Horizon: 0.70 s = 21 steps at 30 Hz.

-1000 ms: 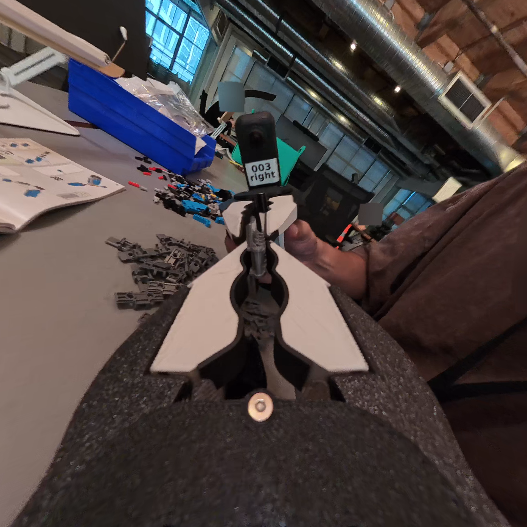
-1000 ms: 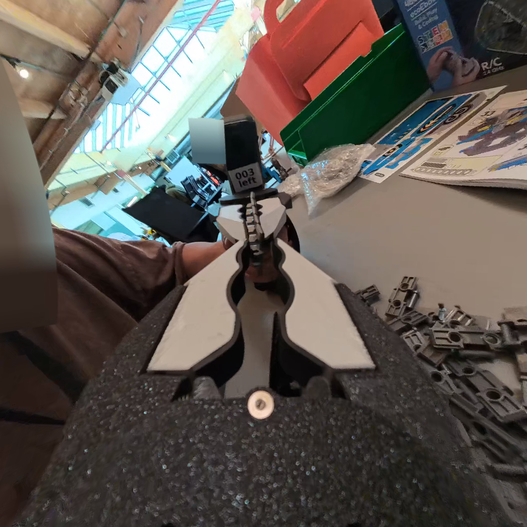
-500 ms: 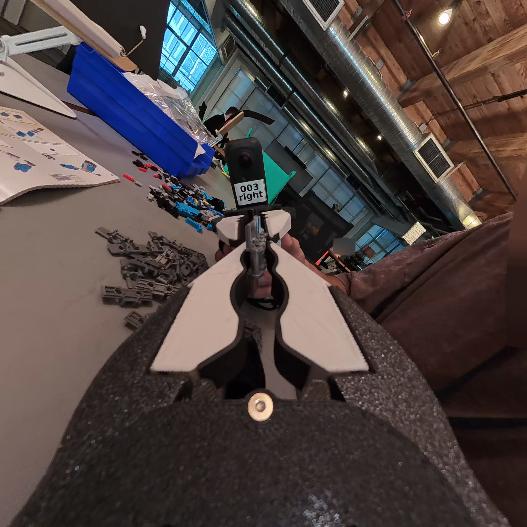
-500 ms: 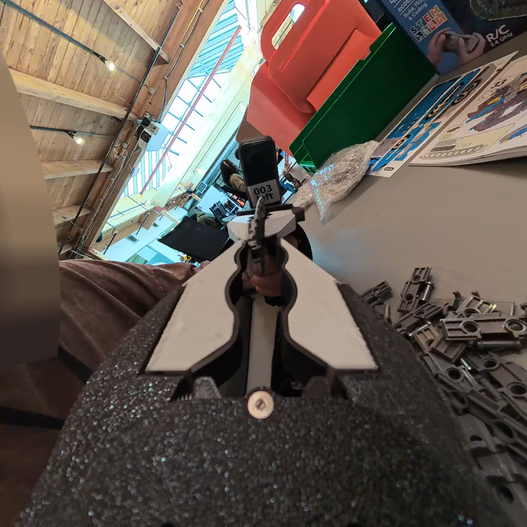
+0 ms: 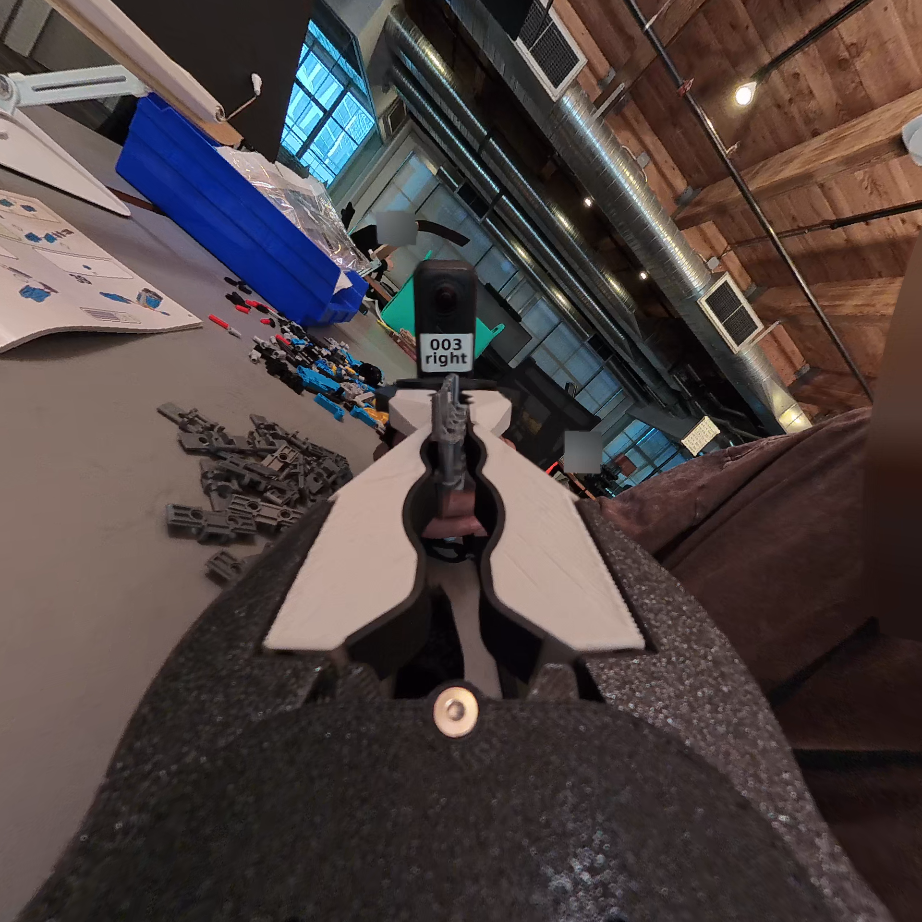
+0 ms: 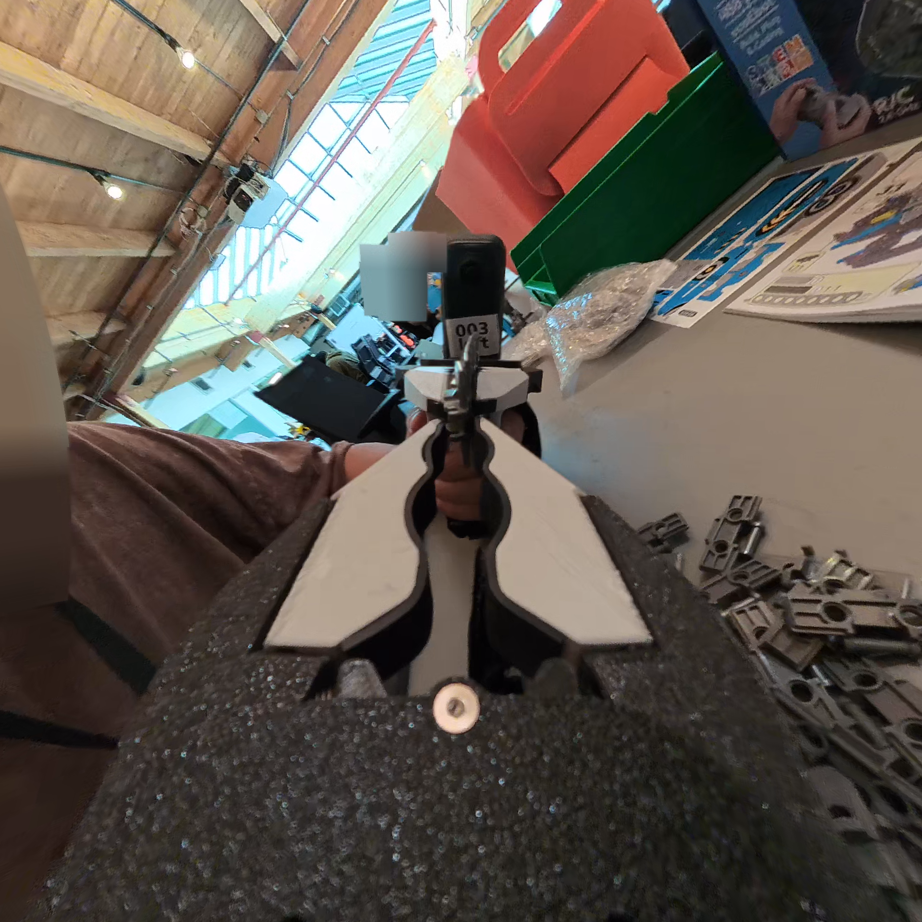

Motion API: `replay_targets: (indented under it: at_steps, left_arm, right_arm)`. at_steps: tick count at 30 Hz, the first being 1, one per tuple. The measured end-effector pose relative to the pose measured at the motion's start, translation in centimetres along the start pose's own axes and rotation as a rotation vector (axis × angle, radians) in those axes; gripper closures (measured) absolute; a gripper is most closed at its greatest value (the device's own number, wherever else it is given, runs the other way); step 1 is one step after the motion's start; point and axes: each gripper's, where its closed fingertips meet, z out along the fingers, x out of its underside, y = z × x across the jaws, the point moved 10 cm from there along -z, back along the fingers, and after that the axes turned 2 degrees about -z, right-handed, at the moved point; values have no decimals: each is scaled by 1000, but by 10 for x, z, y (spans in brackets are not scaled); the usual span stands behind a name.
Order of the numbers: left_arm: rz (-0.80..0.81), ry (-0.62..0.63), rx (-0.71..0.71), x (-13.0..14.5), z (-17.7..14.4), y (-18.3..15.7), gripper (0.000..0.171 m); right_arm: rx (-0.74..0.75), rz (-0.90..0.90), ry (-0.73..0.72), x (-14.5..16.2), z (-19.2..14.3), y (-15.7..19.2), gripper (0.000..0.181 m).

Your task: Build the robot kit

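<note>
My left gripper [image 5: 452, 439] is shut on one end of a short grey strip of joined plastic track links [image 5: 450, 416]. My right gripper [image 6: 461, 431] is shut on the other end of the strip [image 6: 461, 386]. The two grippers face each other tip to tip, held above the grey table [image 5: 75, 499]. The right gripper [image 5: 449, 406] shows beyond the strip in the left wrist view. The left gripper [image 6: 466, 394] shows likewise in the right wrist view. A hand [image 6: 456, 489] holds the left gripper. A pile of loose grey links [image 5: 259, 474] lies on the table below, also in the right wrist view [image 6: 823, 623].
A blue bin [image 5: 234, 219], an open booklet [image 5: 75, 289] and small blue, black and red parts [image 5: 319, 369] lie on the table. A green bin [image 6: 648, 199], a red carton [image 6: 564, 100], a clear bag [image 6: 598, 304] and printed sheets [image 6: 823, 259] are there. A brown sleeve [image 5: 748, 524] is close. Both grippers' tips are close together, under 4 cm apart.
Both grippers stay shut on the link strip. They have tilted, so both views now show more ceiling. The strip has turned and now shows edge-on.
</note>
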Motion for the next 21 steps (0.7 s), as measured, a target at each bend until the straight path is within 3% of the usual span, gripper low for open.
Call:
replay_targets:
  at_steps: [4,11,15,21]
  left_arm:
    - [7,-5,34,2,-1,-4,164]
    - [139,49,-14,7,0,-11,164]
    - [236,63,-107,8,2,-13,164]
    - [425,122,-185,8,3,-20,164]
  right_arm:
    - [8,-84,5,0,1,7,173]
    - [-84,69,38,7,-1,0,173]
    - [-51,124,22,9,-4,-6,173]
    - [27,41,48,9,-3,-2,171]
